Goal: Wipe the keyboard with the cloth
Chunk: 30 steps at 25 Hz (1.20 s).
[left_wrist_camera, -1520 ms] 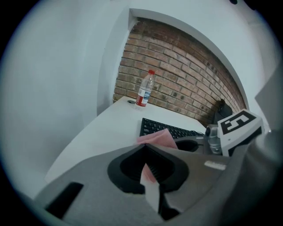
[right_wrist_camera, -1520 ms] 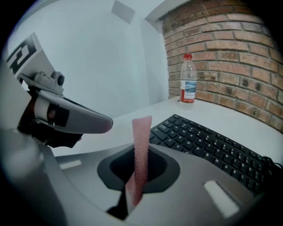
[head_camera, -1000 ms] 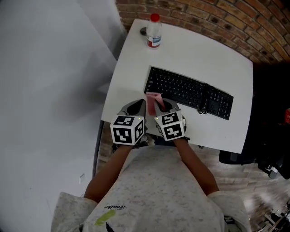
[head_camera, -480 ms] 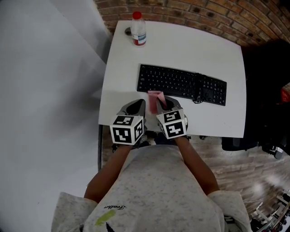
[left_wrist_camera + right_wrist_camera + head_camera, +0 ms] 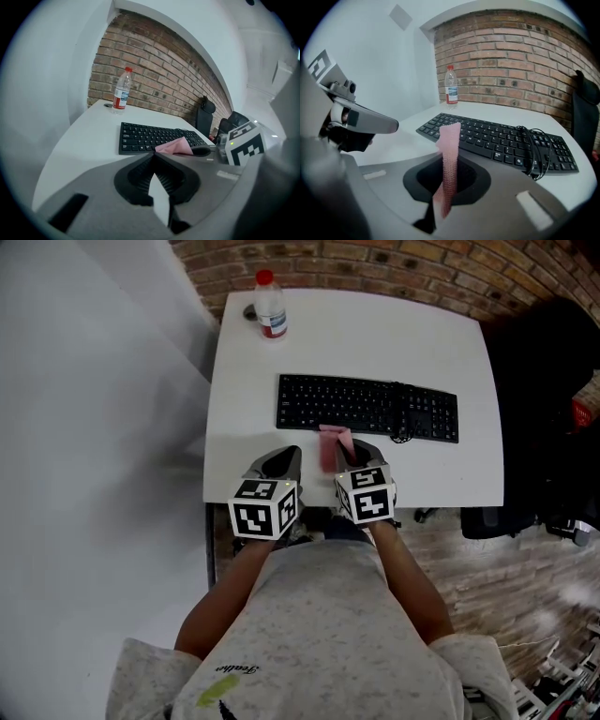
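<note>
Cloth ready, keyboard at 12 o'clock.
My right tool clamps cloth upright for wiping; left tool closed, empty.

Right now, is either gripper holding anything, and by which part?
The right gripper holds the pink cloth, pinched by its lower end between the fingers, with the free end sticking out forward. The left gripper is shut on nothing.

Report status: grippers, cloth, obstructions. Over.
Left gripper shut, empty. Right gripper shut on pink cloth, cloth upright near keyboard front edge. Looped cable lying across keyboard's right-hand keys.
</note>
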Available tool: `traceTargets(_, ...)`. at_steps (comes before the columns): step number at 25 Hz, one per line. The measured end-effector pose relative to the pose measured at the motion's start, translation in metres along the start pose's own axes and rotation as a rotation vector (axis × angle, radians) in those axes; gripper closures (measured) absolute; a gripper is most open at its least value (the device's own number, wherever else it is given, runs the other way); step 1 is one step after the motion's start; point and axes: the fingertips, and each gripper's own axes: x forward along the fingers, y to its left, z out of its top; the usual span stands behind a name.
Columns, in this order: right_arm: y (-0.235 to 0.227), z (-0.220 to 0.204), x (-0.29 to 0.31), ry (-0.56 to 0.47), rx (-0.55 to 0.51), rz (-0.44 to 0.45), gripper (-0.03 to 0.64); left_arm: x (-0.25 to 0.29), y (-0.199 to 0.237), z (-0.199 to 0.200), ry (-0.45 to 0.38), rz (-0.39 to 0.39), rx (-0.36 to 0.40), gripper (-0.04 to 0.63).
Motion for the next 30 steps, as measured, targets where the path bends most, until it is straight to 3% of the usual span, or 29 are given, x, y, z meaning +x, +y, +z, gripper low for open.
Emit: traceTargets(30,-0.102,-0.039,-0.054,-0.020,0.163,-0.179,0.593,0.063,-0.091,0.002,0.075,-0.159,0.120,0.598)
